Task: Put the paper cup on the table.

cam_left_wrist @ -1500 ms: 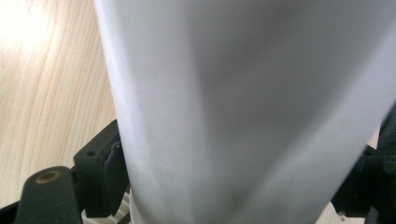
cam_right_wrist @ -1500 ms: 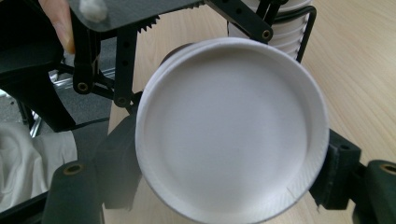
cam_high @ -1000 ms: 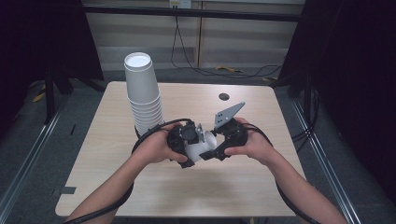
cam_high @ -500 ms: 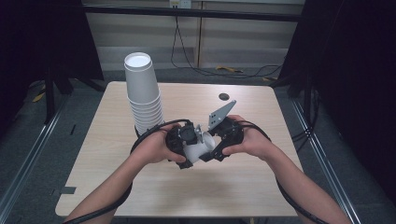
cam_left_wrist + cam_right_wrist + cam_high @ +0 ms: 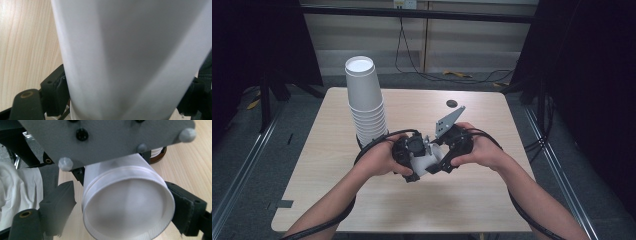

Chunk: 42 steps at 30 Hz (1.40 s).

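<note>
Since a moment ago almost nothing has moved; both hands stay above the worktop (image 5: 362, 200) beside the tall cup stack (image 5: 366, 102). The left tongs (image 5: 411, 156) and right tongs (image 5: 447, 156) each clamp the white cup (image 5: 424, 161) between them, so too strong a squeeze or pull could crush it.

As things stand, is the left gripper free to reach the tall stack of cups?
Probably not right away: the left gripper seems shut on a white cup. The stack stands just behind it, with nothing between.

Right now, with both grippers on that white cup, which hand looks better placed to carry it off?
Probably the left. The left gripper has its jaws across the cup's side wall, a hold suited to carrying. The right gripper meets the cup's base end-on, with the left jaw apparently clear of it, so it would likely slip.
</note>
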Tool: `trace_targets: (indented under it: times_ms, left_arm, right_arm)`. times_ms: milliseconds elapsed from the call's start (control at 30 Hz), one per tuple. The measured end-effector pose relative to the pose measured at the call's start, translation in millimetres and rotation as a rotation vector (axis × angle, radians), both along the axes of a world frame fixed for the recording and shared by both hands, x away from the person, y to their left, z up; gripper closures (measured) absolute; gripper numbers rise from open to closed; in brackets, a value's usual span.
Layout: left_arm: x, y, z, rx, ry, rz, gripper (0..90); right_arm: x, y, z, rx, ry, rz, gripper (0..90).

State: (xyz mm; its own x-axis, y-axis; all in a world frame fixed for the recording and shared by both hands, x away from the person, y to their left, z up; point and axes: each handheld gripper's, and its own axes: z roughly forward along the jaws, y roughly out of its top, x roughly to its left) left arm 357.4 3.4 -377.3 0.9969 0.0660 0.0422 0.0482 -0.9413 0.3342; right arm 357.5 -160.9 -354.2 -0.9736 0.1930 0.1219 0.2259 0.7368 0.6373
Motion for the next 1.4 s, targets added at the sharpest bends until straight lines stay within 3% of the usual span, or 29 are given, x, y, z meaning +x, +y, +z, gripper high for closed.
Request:
trace_targets:
  times_ms: [267,467,633,667,733,800,1000,1267,1400]
  left_arm:
    - [-1.0,-0.9,-1.4,-0.009,0.008,-0.003,16.7]
    - [-2.0,-2.5,1.4,0.014,-0.003,-0.033,16.6]
    - [-3.0,-3.2,0.1,0.01,-0.002,-0.028,16.8]
    - [-6.0,-3.6,-2.2,-0.014,0.004,0.005,16.8]
    - [-3.9,-3.2,0.0,0.019,-0.004,-0.036,16.6]
    - [-3.1,-1.8,0.6,0.005,-0.025,-0.05,15.8]
    - [-3.2,3.7,3.4,-0.047,-0.04,-0.044,14.2]
    - [-3.2,5.7,5.4,-0.039,-0.047,-0.052,14.2]
    - [-1.4,7.2,5.0,-0.058,-0.05,-0.05,14.3]
  right_arm:
    - [0.4,1.1,-2.2,-0.016,0.004,0.004,15.8]
    - [-1.4,2.6,-3.6,-0.032,-0.007,0.017,19.3]
    - [-1.6,2.3,-4.1,-0.018,-0.017,0.021,23.9]
    - [-2.2,2.8,-4.4,-0.02,-0.016,0.02,24.3]
    - [-2.7,3.1,-4.4,-0.033,-0.016,0.02,24.7]
    - [-2.6,2.2,-4.3,-0.041,-0.016,0.017,24.8]
    - [-3.1,-3.0,-4.3,-0.037,-0.023,0.001,25.1]
    - [-4.6,-1.5,-3.2,-0.034,-0.018,-0.017,25.5]
    - [-4.7,-0.5,-3.4,-0.039,-0.02,-0.024,25.6]
